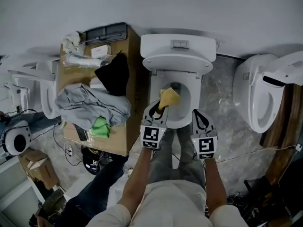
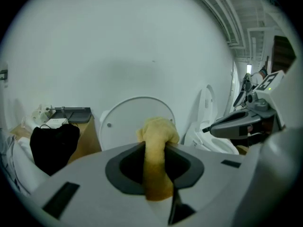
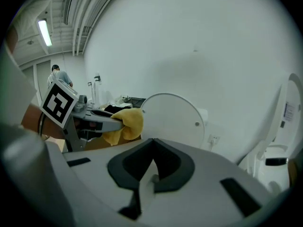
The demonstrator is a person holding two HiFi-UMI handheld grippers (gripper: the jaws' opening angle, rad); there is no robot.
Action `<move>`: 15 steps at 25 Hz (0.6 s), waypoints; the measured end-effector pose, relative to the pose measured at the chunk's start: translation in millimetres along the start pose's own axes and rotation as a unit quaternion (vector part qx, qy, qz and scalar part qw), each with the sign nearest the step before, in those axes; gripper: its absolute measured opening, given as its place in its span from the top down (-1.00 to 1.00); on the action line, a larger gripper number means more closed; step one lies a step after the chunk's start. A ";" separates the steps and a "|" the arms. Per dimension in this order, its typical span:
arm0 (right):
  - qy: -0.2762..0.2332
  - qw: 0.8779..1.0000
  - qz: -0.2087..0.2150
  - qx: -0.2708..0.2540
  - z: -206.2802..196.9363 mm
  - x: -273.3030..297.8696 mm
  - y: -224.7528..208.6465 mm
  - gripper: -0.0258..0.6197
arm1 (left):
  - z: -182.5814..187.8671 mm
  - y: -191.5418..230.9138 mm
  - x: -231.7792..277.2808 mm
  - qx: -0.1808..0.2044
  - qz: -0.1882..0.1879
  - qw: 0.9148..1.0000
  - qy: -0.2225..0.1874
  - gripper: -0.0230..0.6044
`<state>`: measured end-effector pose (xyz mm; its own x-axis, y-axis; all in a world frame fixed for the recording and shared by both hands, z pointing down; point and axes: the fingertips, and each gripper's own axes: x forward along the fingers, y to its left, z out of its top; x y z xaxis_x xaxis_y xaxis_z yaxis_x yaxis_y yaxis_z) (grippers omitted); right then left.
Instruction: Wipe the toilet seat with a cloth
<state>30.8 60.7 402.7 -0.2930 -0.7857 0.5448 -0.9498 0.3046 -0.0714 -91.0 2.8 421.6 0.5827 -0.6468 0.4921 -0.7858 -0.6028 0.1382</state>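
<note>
A white toilet [image 1: 176,48] stands straight ahead with its lid [image 1: 177,63] raised against the tank; the lid also shows in the left gripper view [image 2: 124,122] and the right gripper view [image 3: 173,117]. My left gripper [image 1: 161,107] is shut on a yellow cloth [image 1: 169,97], held over the left side of the seat rim [image 1: 193,98]. The cloth [image 2: 157,136] bulges out between the jaws of that gripper [image 2: 156,155]. My right gripper [image 1: 199,114] hovers at the bowl's front right, shut with nothing in it [image 3: 150,167]. From there the cloth [image 3: 125,123] is visible at the left.
A cardboard box [image 1: 130,70] left of the toilet carries a grey garment [image 1: 90,103], a black cloth [image 1: 113,74] and a green cloth [image 1: 100,126]. A second toilet [image 1: 258,98] stands at the right, another [image 1: 47,96] at the far left. Cables lie on the floor.
</note>
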 end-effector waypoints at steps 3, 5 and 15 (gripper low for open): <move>0.009 1.000 0.013 0.000 -22.1 18.6 -2.3 0.90 | -21.6 3.6 16.9 0.000 0.003 1.000 0.013 0.61; 0.015 1.000 0.019 0.001 -36.2 30.9 -2.6 0.90 | -36.8 8.5 27.9 0.001 0.006 1.000 0.021 0.61; 0.033 0.999 0.033 -0.009 -92.7 75.5 -18.1 0.90 | -110.9 30.5 82.8 -0.021 0.028 0.998 0.047 0.61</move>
<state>36.1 45.8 522.6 -0.3462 -0.7265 0.5935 -0.9264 0.3647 -0.0939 -89.8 -17.4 561.8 0.5169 -0.6316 0.5779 -0.8258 -0.5457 0.1423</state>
